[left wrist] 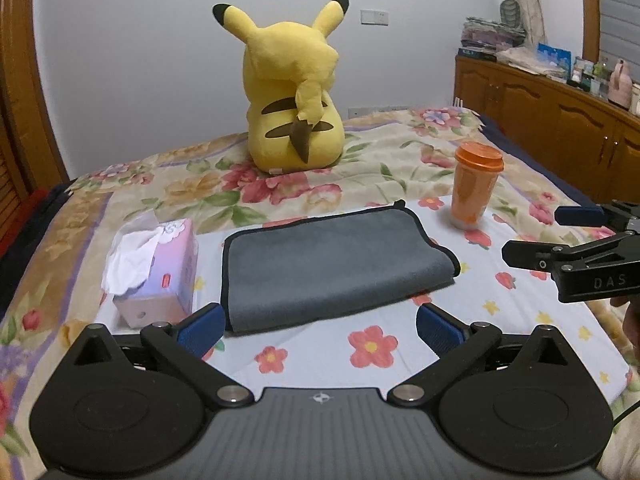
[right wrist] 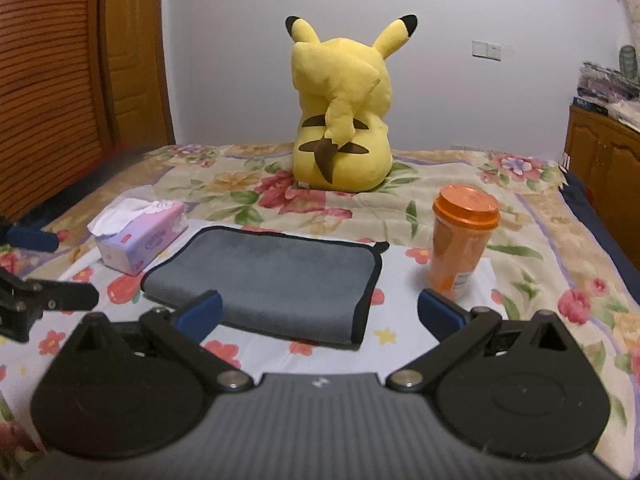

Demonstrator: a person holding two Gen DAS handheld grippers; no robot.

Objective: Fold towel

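In the left wrist view, the grey towel [left wrist: 332, 268] lies folded on the flowered bed [left wrist: 520, 320], its black-edged layers stacked at its right end. The left gripper [left wrist: 320, 326] hangs over the bed with its blue-padded fingers [left wrist: 200, 330] spread wide and nothing between them; the towel's near edge sits just beyond the fingertips, roughly centred in the gap. A pink tissue box [left wrist: 156, 276] stands just left of the towel, an orange cup [left wrist: 474, 186] upright to its far right, and a yellow plush toy [left wrist: 294, 92] sits behind. The right gripper [left wrist: 540, 236] enters from the right edge, apart from the towel, its fingers parted and holding nothing.

In the right wrist view, the towel [right wrist: 272, 276] lies ahead and slightly left of centre. The right gripper [right wrist: 320, 312] has its fingers [right wrist: 440, 314] wide apart and bare; the left fingertip overlaps the towel's near-left corner in the picture, though contact cannot be judged. The cup [right wrist: 460, 240] stands right of the towel, the tissue box [right wrist: 140, 236] left. The left gripper [right wrist: 40, 268] shows at the left edge.
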